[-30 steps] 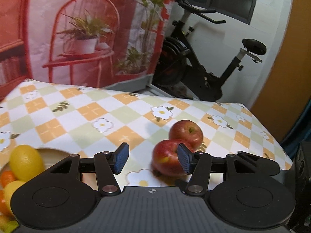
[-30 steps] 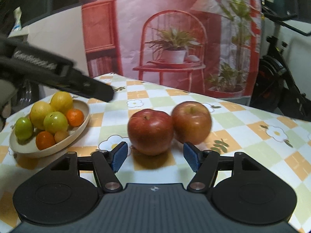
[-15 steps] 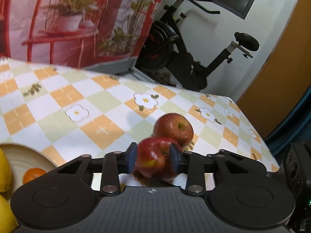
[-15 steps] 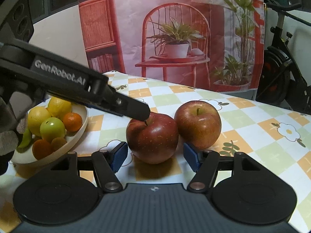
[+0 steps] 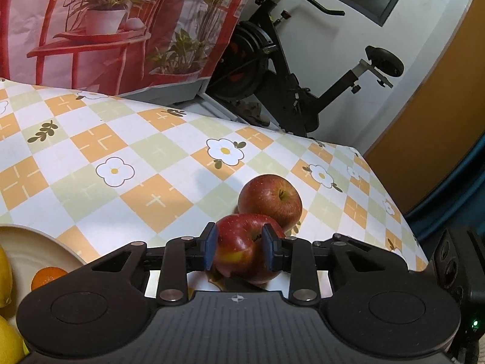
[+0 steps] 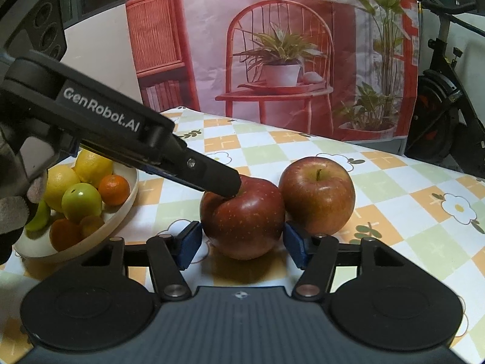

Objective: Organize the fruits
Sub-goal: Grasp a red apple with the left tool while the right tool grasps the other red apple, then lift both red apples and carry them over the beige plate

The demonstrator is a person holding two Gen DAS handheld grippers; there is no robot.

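Red and speckled, the near apple (image 5: 242,247) sits on a checked tablecloth (image 5: 91,157) printed with white flowers, and the left gripper (image 5: 239,247) is clamped on it, one blue pad (image 5: 209,248) pressed to each side of the fruit near its stem. A second red apple (image 5: 269,200) rests right behind it, touching or almost touching. From the other camera, the right gripper (image 6: 242,242) faces the same near apple (image 6: 242,218) low on its front, its jaws closing around the fruit, though its blue pads (image 6: 189,244) appear just short of the skin. The left gripper's black finger (image 6: 209,179) reaches in from the upper left onto the top of that apple. To the left stands a cream bowl (image 6: 121,215) with lemons (image 6: 91,166), a green fruit (image 6: 81,201) and small oranges (image 6: 113,189). Behind the table hangs a red printed backdrop (image 6: 272,45), with an exercise bike (image 5: 291,69) beside it.
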